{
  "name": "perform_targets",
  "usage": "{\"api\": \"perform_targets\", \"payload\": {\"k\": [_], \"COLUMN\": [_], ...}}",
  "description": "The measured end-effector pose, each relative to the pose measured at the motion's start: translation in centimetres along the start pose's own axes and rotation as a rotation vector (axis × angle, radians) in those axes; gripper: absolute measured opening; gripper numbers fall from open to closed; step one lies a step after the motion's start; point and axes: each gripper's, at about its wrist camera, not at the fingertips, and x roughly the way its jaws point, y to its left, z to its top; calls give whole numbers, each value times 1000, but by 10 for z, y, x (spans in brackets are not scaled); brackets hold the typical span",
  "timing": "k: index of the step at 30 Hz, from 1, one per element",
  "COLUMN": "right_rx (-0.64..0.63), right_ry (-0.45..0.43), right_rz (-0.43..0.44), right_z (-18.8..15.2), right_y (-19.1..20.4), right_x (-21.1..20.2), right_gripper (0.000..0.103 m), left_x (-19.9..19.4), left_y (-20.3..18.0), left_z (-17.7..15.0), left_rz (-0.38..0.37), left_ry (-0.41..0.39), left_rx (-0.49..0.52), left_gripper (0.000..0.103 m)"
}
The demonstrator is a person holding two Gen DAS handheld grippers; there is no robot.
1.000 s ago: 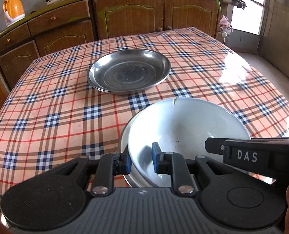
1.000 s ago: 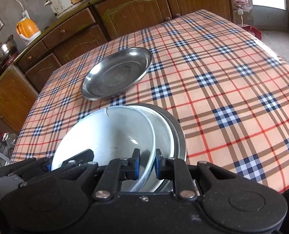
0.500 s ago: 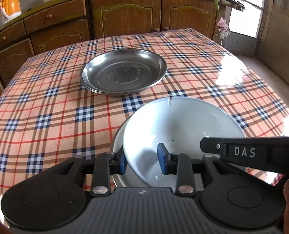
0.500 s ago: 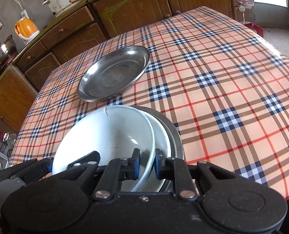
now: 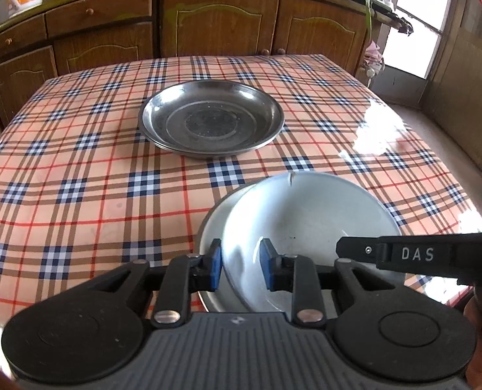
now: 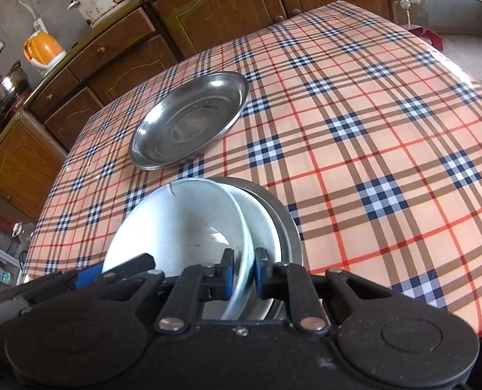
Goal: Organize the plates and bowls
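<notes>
Bowl (image 5: 309, 217), white, sits tilted in a steel basin (image 5: 208, 224), nearer me than the plates (image 5: 211, 118); my left gripper (image 5: 240, 268) is closing, rim between its pads, untouched. Right view: my right gripper (image 6: 244, 271) is clamped on the bowl's (image 6: 182, 224) rim.

A: What carries everything?

B: A table (image 5: 78, 195) under a glossy plaid cloth, orange with navy and white checks, standing against wooden cabinets.

A: What lies on it?

B: A stack of steel plates (image 5: 211, 118) around the middle. At the near edge a steel bowl (image 6: 288, 224) sits on the cloth, with white bowls inside it.
</notes>
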Motion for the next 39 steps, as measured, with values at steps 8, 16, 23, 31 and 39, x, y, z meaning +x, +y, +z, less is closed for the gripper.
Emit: {"api": "perform_targets", "payload": {"k": [8,16,23,31,39], "right_rx": [-78,-118,-154,-115,-65], "right_ry": [-12,-117,-155,-142,-145], "right_rz": [-45,-48,-45,24,-60], "right_z": [4,6,0,-12,-5], "right_y": [10,9,8,-1,-18], "right_x": [-6,-25,-29,-19,-19], "right_gripper": [20,38,79,80,80], "left_x": [-8,-12,-12,4,10], "left_y": [11,16,22,15,12], "left_z": [3,3,1,-3,-4], "left_rz": [57,35,32,40,33], "left_ry": [-53,-63,-41,2,0], "left_rx": [-6,-30,-22,33,53], "left_gripper": [35,49,76,97,103]}}
